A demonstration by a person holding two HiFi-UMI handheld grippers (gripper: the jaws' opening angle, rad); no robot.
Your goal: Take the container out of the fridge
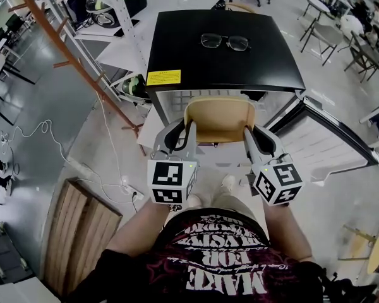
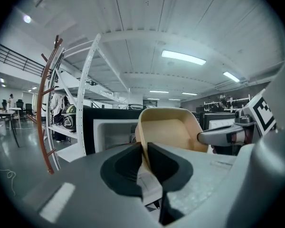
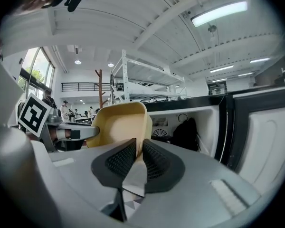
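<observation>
The beige, round-cornered plastic container [image 1: 218, 120] is hanging between the two tongs, straight ahead of the person and just in front of the mouth of the small black fridge [image 1: 177, 49]. That is the relation the coming pull is turning on. The left tongs [image 1: 179, 133] are pinching the container's left wall and the right tongs [image 1: 258, 136] its right wall, so neither hand is nearer than the other. The line between the two grips is running left to right across the person.

In the left gripper view the black pads [image 2: 128, 167] are lying nearly together with only the thin beige wall between them. The right gripper view is showing the same on the other side, where the pads [image 3: 154, 161] are closing on the wall.

The container's hollow is facing back toward the person, so it is sitting tipped rather than level. From the steep head view it is probably clear of the opening, though its far edge is overlapping the fridge front. The white-lined fridge door [image 1: 331, 141] is standing open on the right. A pair of dark-rimmed glasses [image 1: 225, 41] is lying on the fridge top, well apart from the grip.

Any move from here is a matter of drawing both hands straight back together.
</observation>
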